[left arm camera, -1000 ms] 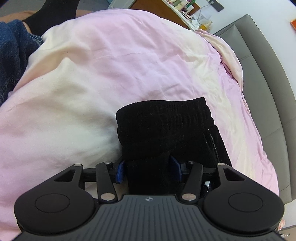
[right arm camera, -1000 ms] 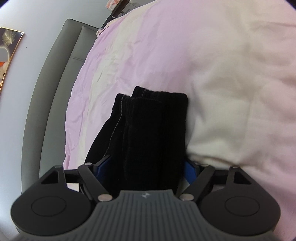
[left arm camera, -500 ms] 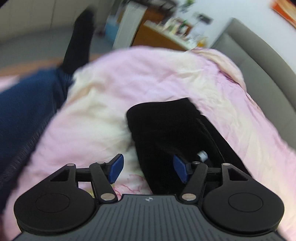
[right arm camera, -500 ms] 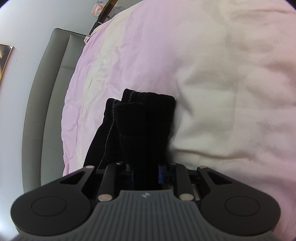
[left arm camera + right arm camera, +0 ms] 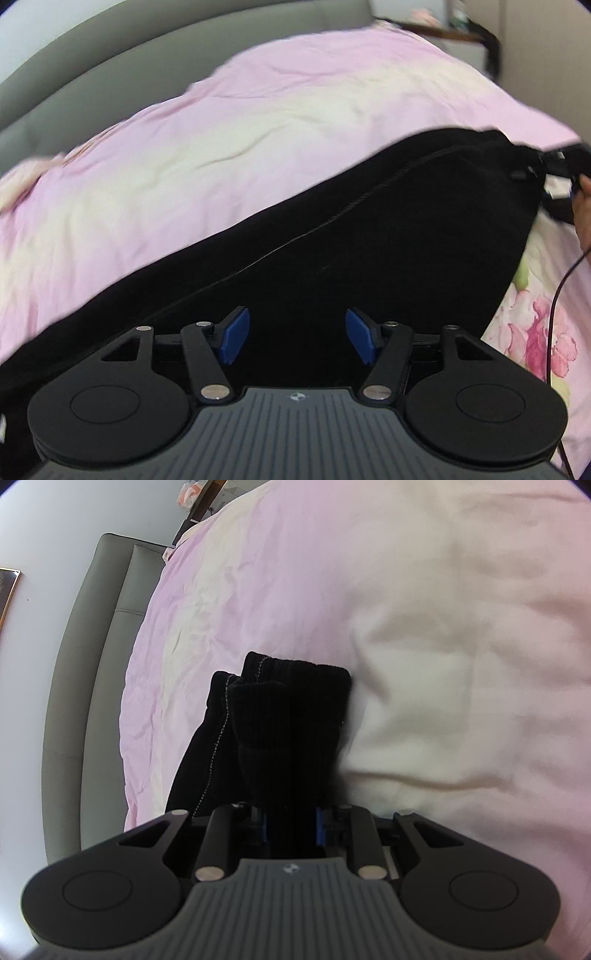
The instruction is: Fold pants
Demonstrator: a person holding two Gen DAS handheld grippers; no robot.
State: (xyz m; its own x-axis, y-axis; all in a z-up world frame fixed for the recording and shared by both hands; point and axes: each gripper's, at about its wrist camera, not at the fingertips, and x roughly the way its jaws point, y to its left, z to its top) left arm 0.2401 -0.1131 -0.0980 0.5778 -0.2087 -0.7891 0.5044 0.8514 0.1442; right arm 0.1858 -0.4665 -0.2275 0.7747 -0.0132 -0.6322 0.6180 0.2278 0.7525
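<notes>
One pair of black pants (image 5: 369, 236) spread long across a pink-and-cream bedspread (image 5: 221, 122), ribbed end (image 5: 291, 709) bunched and pinched between the narrowed right gripper (image 5: 291, 823). Left gripper (image 5: 295, 336) over the dark cloth, blue pads (image 5: 234, 334) apart, nothing pressed (seam edge running diagonally). Open bedding beyond; grey headboard (image 5: 92, 664) along the far edge.

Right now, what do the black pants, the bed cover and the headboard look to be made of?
Pants: black knit, probably cotton or fleece; matte, with fine vertical ribbing at the end and a pale stitched seam.
Bed cover: thin woven sheeting, likely cotton; pink and cream, softly creased, slight sheen, floral print at one edge.
Headboard: grey padded upholstery, possibly faux leather; smooth, with a seam between panels.
</notes>
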